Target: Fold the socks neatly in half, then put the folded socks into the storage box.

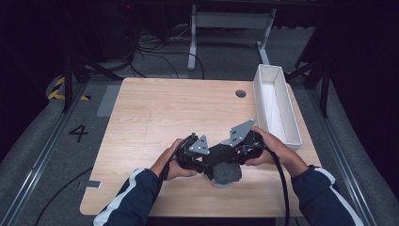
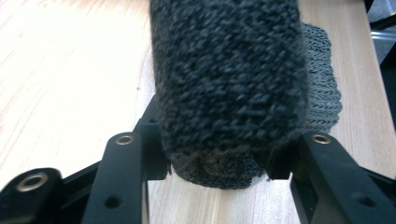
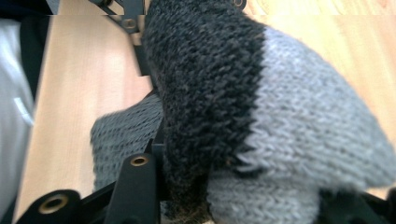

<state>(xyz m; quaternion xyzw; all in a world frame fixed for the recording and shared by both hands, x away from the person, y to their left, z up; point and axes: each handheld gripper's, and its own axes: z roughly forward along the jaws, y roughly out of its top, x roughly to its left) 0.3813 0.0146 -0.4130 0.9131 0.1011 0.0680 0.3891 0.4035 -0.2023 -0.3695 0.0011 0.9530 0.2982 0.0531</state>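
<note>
From my remote seat: a light wooden table (image 1: 155, 113) with a round cable hole (image 1: 241, 93), a long white rectangular bin (image 1: 277, 106) along its right edge, grey carpeted floor (image 1: 37, 141) marked with a black "4" (image 1: 78, 132), black cables (image 1: 155, 52) behind, under dim room light
</note>
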